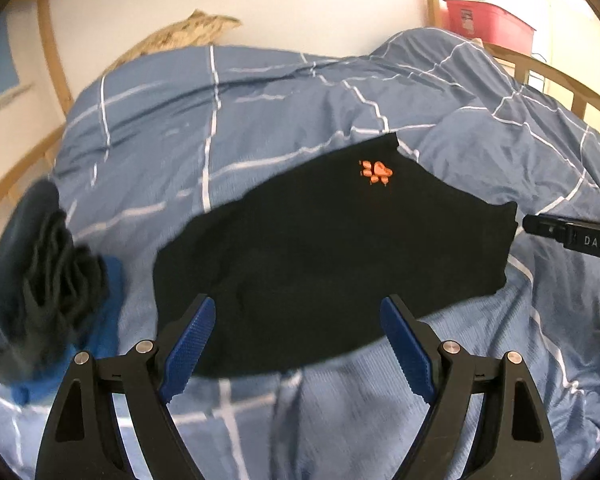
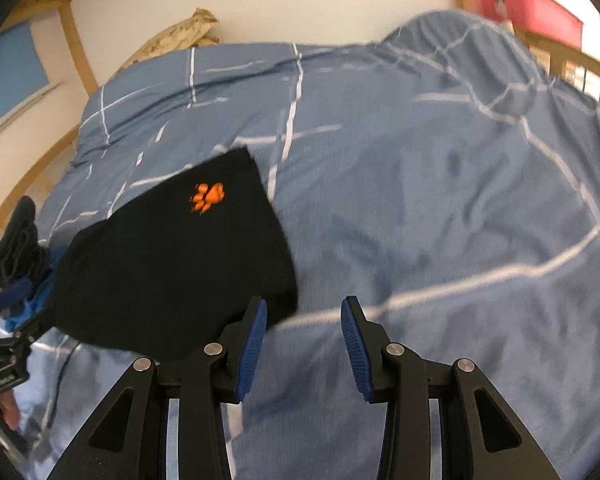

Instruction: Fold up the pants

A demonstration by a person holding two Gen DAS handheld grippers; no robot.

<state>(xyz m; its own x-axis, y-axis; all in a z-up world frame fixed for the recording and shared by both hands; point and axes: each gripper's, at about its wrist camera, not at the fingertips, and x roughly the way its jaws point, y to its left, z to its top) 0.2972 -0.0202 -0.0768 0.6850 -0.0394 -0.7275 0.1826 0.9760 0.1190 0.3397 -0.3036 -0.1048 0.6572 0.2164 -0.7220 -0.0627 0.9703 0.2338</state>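
Note:
Black pants (image 1: 320,256) with an orange paw logo (image 1: 376,171) lie folded in a flat, compact shape on the blue bed cover (image 1: 220,120). My left gripper (image 1: 298,308) is open and empty, hovering over the pants' near edge. In the right wrist view the pants (image 2: 172,264) lie at the left, logo (image 2: 208,197) up. My right gripper (image 2: 304,312) is open and empty, just right of the pants' near right corner. The right gripper's side (image 1: 572,236) shows at the right edge of the left wrist view.
A pile of dark and blue clothes (image 1: 48,280) lies left of the pants, also in the right wrist view (image 2: 16,256). Wooden bed rails (image 1: 560,76) curve around the bed. A red box (image 1: 488,20) stands behind the far right. The left gripper's body (image 2: 4,360) shows at far left.

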